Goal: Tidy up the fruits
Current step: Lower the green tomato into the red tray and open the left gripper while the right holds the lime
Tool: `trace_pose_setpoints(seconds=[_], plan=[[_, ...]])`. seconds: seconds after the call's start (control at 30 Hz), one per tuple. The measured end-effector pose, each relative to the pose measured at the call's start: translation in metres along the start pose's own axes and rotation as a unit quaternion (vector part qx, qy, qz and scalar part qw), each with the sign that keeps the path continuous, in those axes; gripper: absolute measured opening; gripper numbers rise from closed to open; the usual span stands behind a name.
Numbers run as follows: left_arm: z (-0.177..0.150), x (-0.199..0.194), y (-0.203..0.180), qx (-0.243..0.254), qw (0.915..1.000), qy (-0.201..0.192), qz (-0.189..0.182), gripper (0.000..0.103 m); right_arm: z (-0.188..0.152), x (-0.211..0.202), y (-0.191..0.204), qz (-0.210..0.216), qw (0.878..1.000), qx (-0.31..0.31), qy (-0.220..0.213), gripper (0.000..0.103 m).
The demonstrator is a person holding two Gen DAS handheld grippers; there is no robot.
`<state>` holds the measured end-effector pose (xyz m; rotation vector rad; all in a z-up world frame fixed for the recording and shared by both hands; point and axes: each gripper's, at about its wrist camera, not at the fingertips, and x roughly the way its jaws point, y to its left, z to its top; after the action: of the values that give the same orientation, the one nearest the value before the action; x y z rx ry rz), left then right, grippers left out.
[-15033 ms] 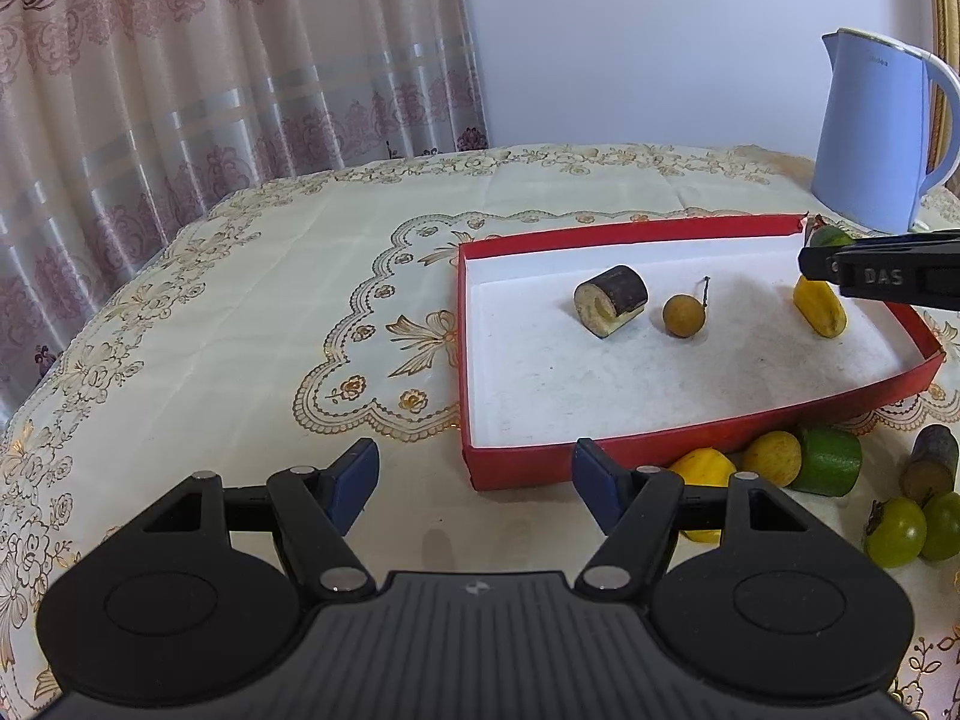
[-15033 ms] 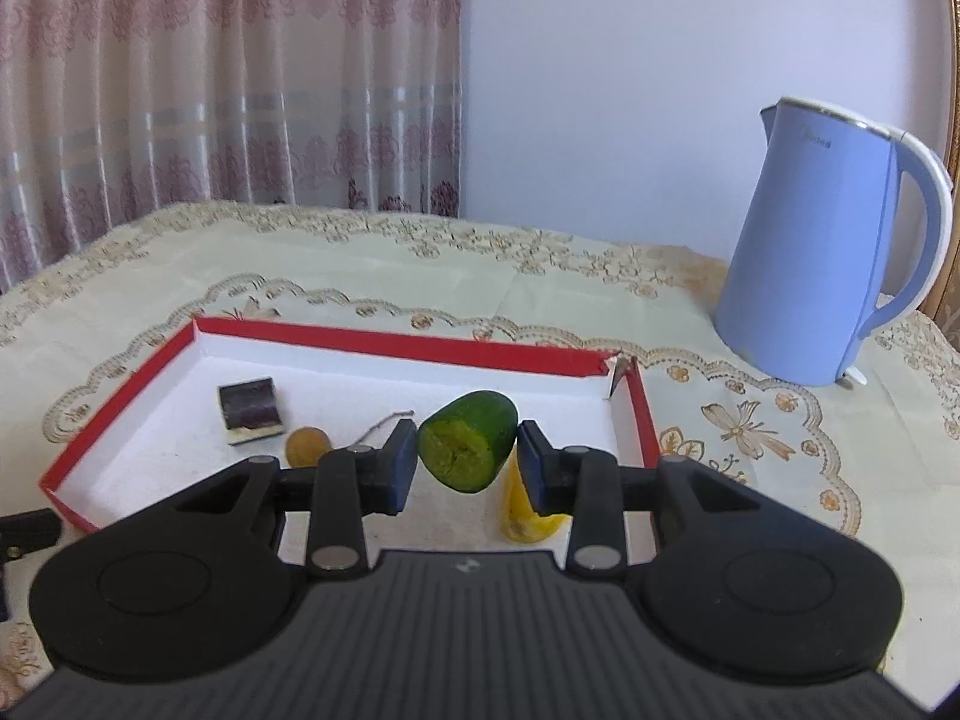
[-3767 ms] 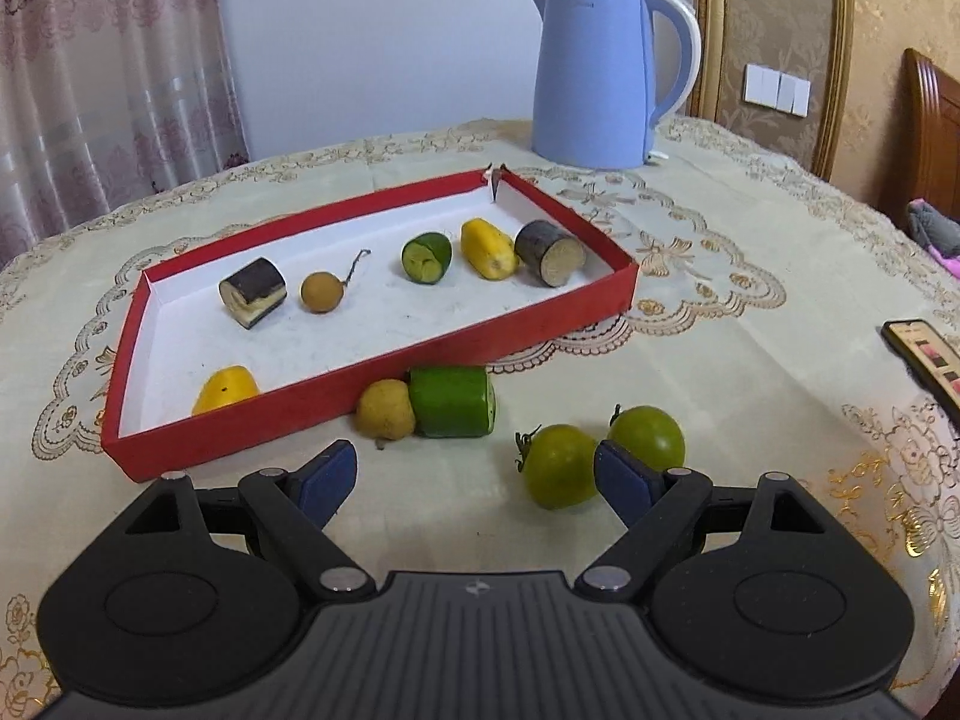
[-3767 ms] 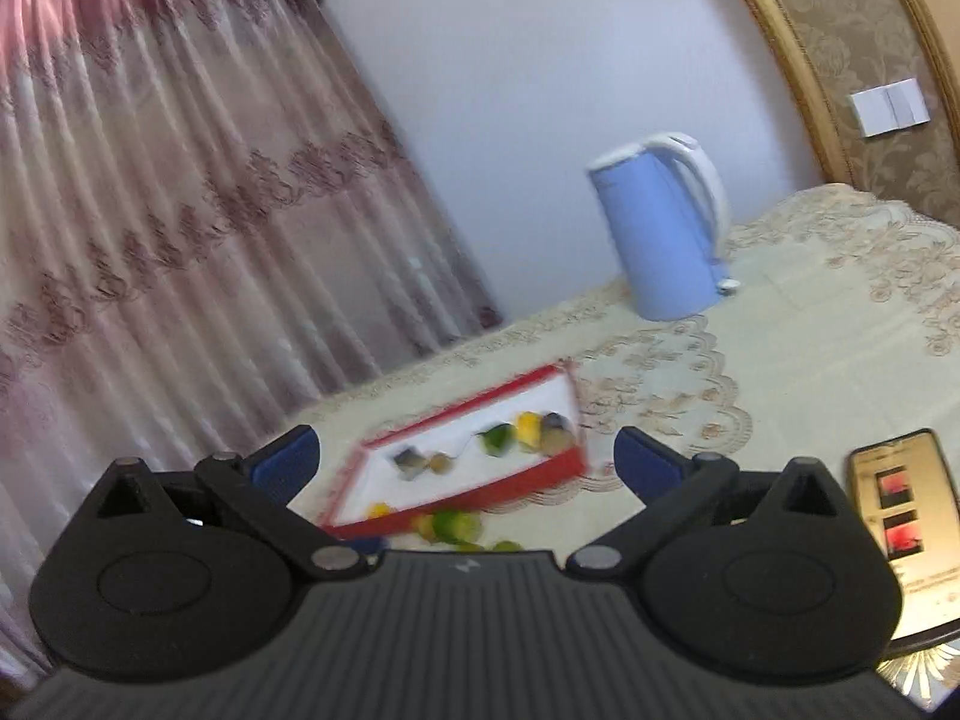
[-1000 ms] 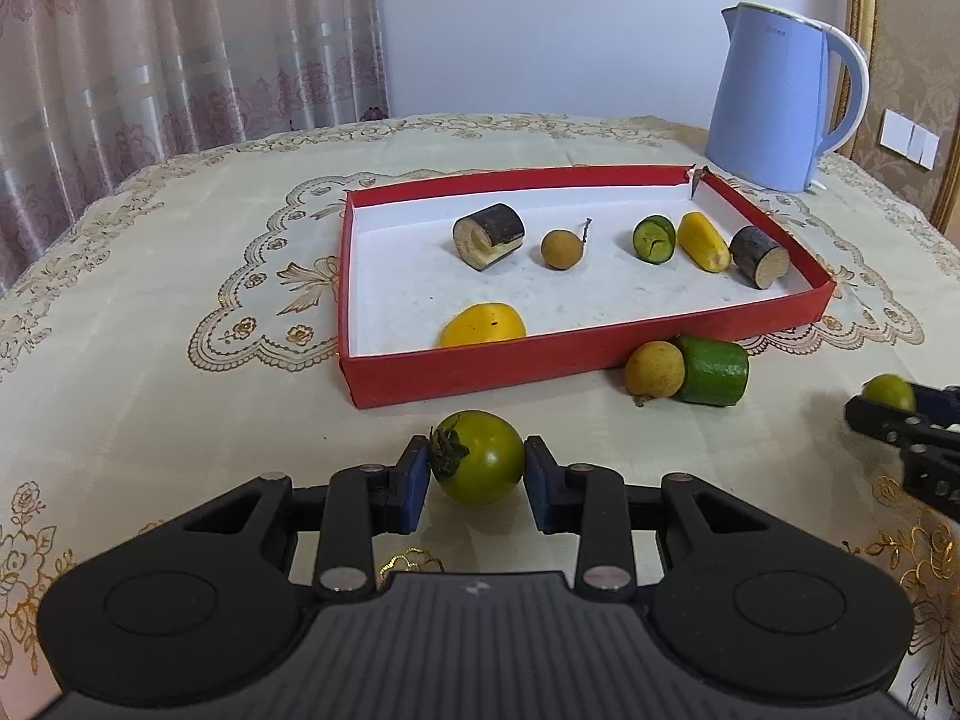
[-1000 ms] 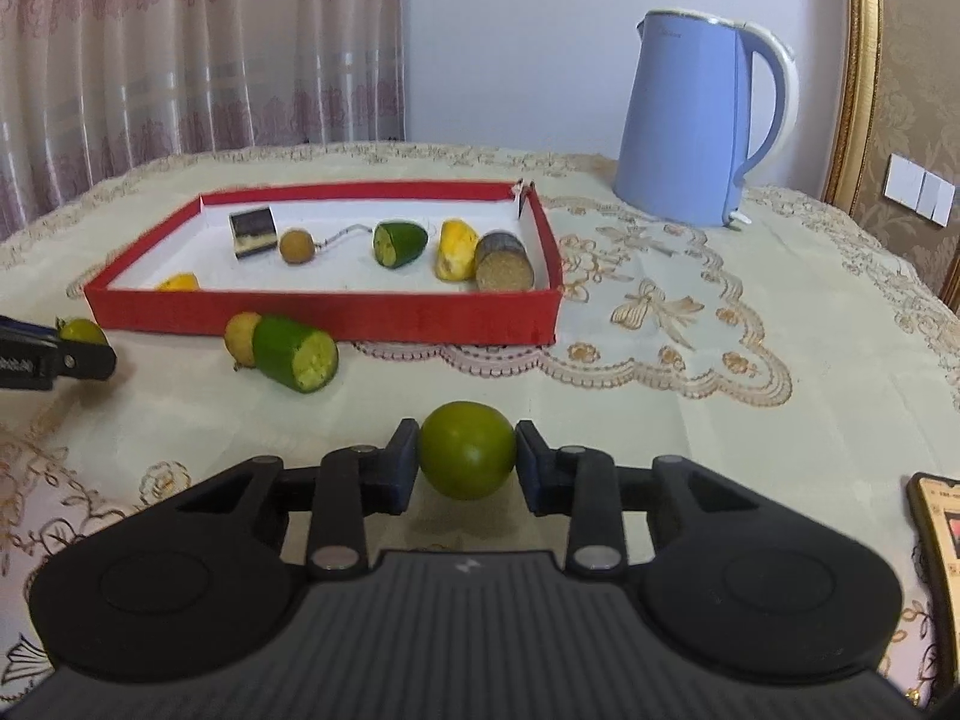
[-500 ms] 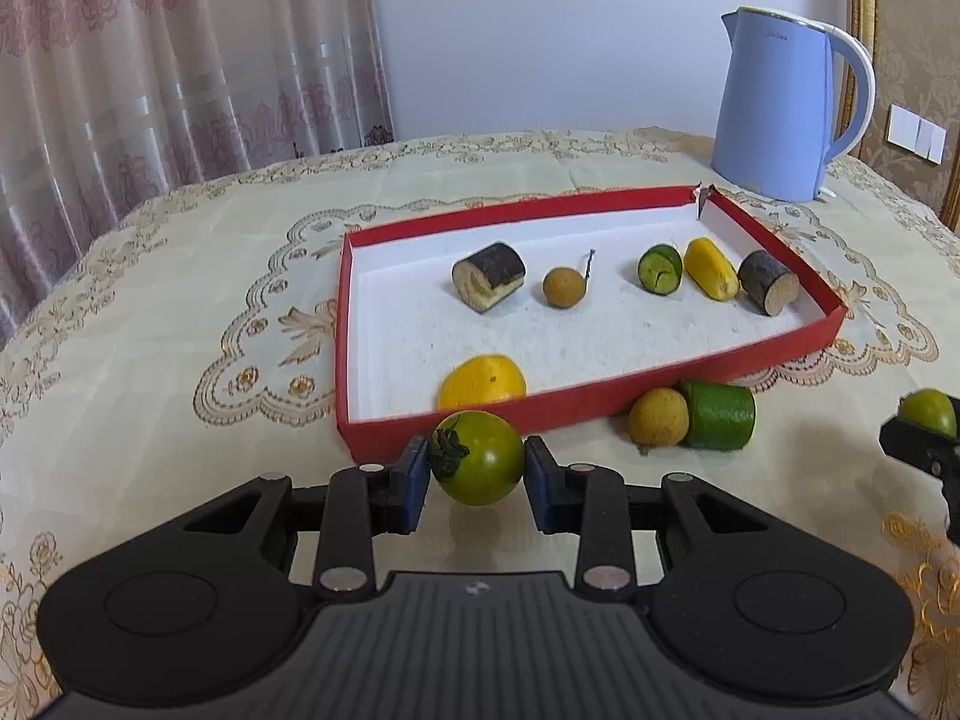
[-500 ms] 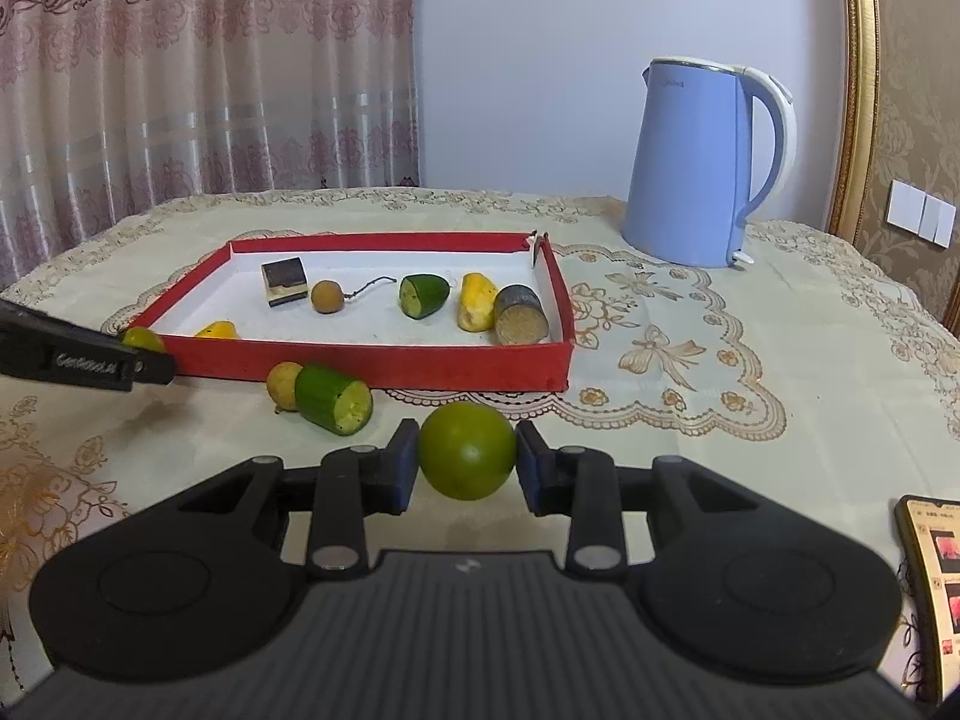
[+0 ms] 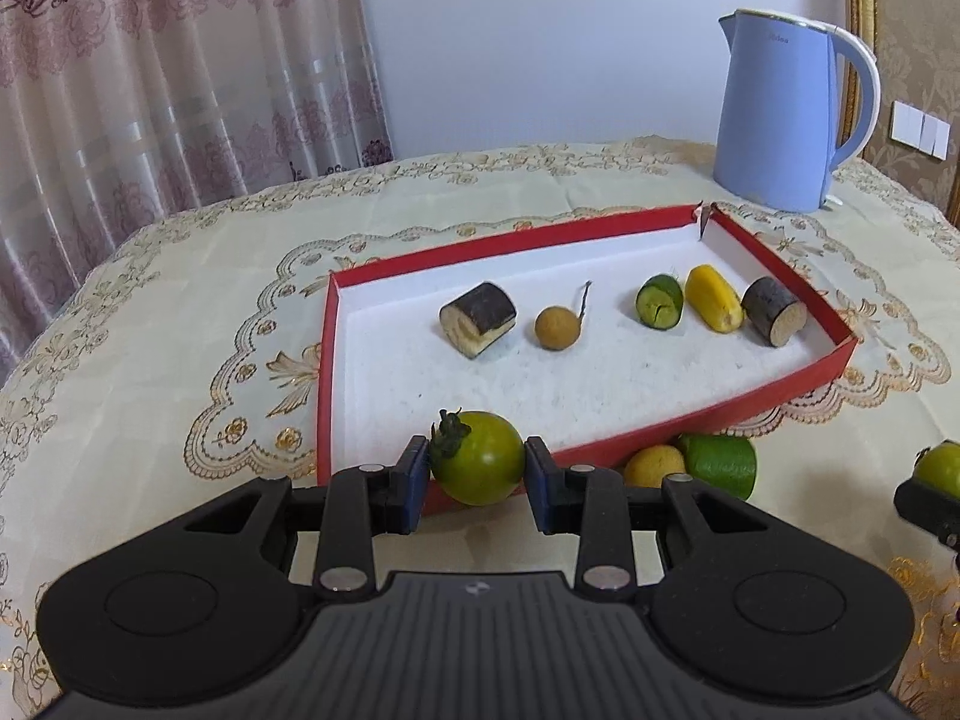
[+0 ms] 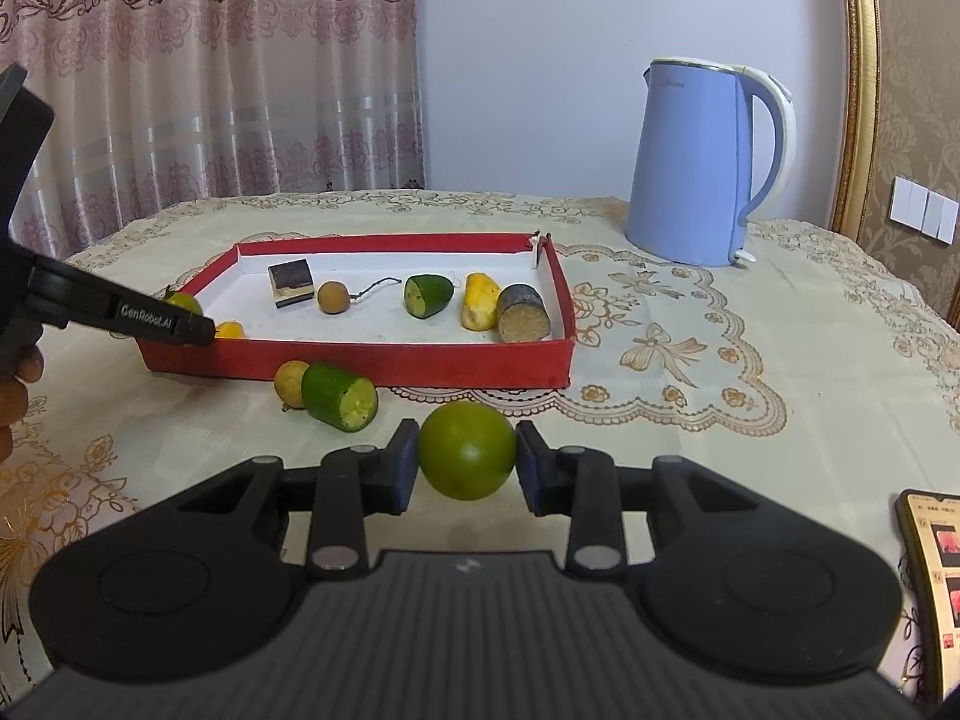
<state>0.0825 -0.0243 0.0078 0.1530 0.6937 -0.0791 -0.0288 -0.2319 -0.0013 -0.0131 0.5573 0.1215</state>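
While each gripper has a fruit clamped between its pads, neither fruit is in the red tray (image 9: 786, 385) yet. The left gripper (image 9: 477, 476) is closed snugly on a green tomato with a stalk (image 9: 478, 457), held above the tray's near left corner; the right gripper (image 10: 467, 468) is closed just as narrowly on a smooth green fruit (image 10: 467, 449), held over the tablecloth (image 10: 750, 360) just in front of the tray's near wall. Inside the tray lie a dark-skinned chunk (image 9: 478, 319), a small brown fruit with a stem (image 9: 557, 328), a green piece (image 9: 660, 302), a yellow piece (image 9: 714, 299) and another dark chunk (image 9: 773, 319) in a row towards the far side, and the right view shows a yellow piece (image 10: 229, 330) at the near left corner. Still outside, touching each other against the near wall, are a small yellow fruit (image 10: 291, 381) and a cut green piece (image 10: 339, 396). A blue kettle (image 10: 702, 162) stands well beyond the tray on the right, and a phone (image 10: 933, 546) lies at the near right edge. The likeliest trouble, I judge, is a round fruit rolling once let go: released from any height, the tomato could run across the smooth tray floor and knock the row askew. It also hangs almost over that yellow piece, so a straight drop might land on it. The two grippers could crowd each other at the low near wall too.
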Motion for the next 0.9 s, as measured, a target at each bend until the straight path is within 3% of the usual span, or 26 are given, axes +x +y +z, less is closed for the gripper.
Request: trace_pose_setpoints(seconds=[0.9], plan=[[0.034, 0.034, -0.024, 0.037, 0.9988, -0.002, 0.031, 0.033, -0.002, -0.007, -0.007, 0.01, 1.0, 0.008, -0.006, 0.032]])
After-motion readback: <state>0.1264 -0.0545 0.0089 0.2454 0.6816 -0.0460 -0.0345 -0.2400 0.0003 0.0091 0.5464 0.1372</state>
